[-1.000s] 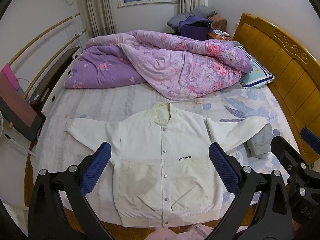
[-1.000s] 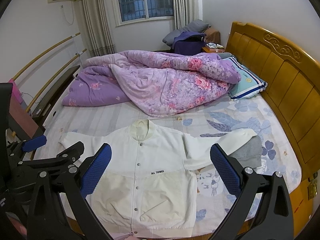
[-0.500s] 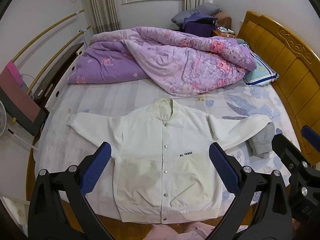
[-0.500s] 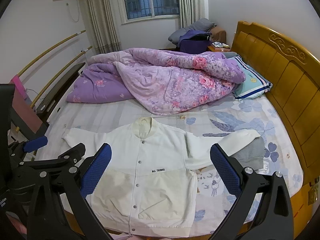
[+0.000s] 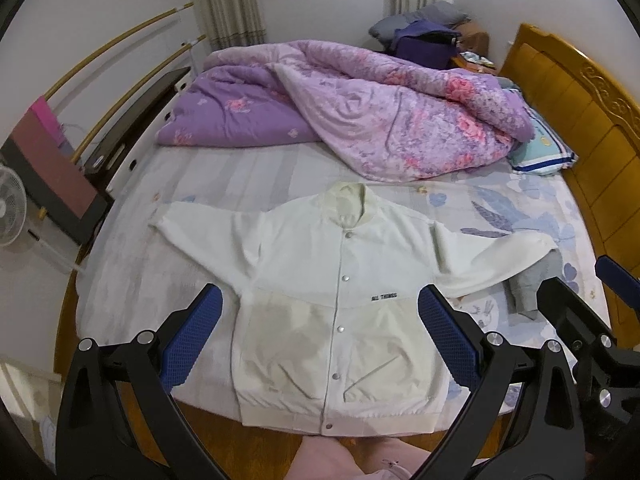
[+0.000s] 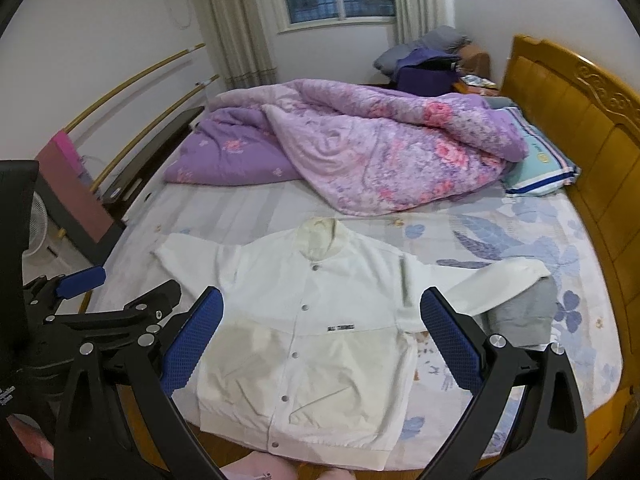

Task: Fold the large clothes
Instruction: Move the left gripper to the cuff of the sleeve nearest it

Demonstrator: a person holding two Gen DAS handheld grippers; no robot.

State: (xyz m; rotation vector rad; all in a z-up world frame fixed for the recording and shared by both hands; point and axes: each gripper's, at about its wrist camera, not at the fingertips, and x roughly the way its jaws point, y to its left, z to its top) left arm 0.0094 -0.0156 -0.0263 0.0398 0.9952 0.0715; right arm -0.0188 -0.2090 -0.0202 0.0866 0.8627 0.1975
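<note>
The white jacket point(image 5: 340, 292) lies flat and front-up on the bed point(image 5: 248, 184), in the lower centre of both frames, snaps fastened, sleeves spread to either side, its hem at the near edge of the mattress. Its right-of-frame sleeve lies across a crumpled grey garment point(image 5: 536, 284), touching it. Beyond the collar, a bare strip of sheet separates the jacket from a heaped purple floral quilt point(image 5: 380, 120) that fills the upper half of the bed. A striped pillow point(image 5: 540, 152) sits at the quilt's right end against the wooden headboard point(image 5: 580, 128), which closes off the right side. On the left of the frame, open sheet runs from the sleeve cuff to the bed's edge, with a fan point(image 5: 10, 208) and a dark board beyond it.

The left tool point(image 5: 320, 336) hangs above the jacket's lower half, jaws spread wide and holding nothing. The right tool point(image 6: 320, 336) is likewise wide apart and empty, over the jacket's lower right of frame.
</note>
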